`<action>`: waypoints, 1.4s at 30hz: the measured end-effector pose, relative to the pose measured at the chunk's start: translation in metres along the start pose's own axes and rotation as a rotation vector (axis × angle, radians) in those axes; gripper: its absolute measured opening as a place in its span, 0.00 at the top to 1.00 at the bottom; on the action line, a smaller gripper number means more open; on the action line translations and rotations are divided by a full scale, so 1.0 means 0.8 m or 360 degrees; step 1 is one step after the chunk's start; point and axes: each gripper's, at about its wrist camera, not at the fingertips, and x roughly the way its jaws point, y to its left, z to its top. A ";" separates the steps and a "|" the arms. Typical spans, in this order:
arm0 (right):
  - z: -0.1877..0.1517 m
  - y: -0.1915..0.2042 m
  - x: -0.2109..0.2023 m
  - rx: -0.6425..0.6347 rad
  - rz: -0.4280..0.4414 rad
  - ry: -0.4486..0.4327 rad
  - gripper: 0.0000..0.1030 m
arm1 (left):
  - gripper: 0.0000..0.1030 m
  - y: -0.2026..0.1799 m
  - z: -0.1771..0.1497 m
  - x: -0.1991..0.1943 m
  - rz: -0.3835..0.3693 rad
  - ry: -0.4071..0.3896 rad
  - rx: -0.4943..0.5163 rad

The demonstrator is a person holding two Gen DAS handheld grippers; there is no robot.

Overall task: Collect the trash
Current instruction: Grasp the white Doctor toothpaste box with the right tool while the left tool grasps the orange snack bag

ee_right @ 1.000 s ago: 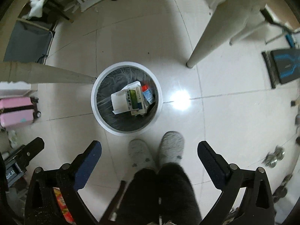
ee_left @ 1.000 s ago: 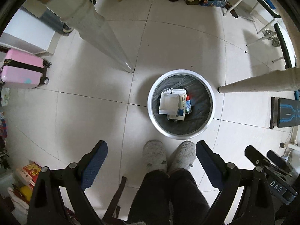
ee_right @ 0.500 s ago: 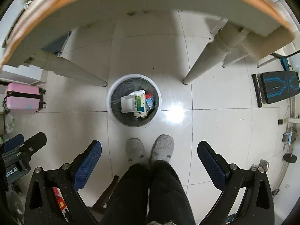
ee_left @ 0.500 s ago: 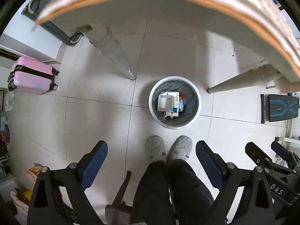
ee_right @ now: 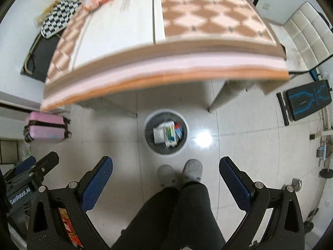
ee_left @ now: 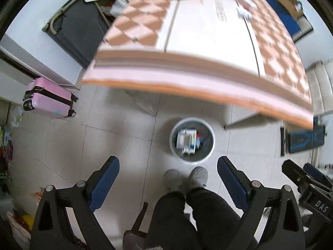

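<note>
Your left gripper (ee_left: 168, 165) and right gripper (ee_right: 165, 164) both gape wide, holding nothing. The trash bin (ee_right: 166, 134) stands on the floor well below and ahead, between each gripper's 2 fingers, boxes (ee_left: 186, 140) inside, partly under the table (ee_right: 162, 66).

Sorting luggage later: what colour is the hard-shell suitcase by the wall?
Pink hard-shell suitcase with black trim; clearest in the left wrist view.
</note>
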 end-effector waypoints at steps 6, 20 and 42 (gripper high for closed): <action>0.124 0.002 -0.033 -0.0053 -0.0006 -0.0099 0.00 | 0.07 -0.005 0.101 -0.016 0.0050 -0.0108 -0.0103; 0.560 0.022 0.033 -0.0336 -0.0067 -0.0073 0.00 | 0.07 -0.040 0.385 0.040 0.0136 -0.0040 -0.0499; 0.821 0.102 0.219 -0.0669 -0.0138 0.0275 0.00 | 0.08 -0.060 0.573 0.170 0.0019 0.0201 -0.0577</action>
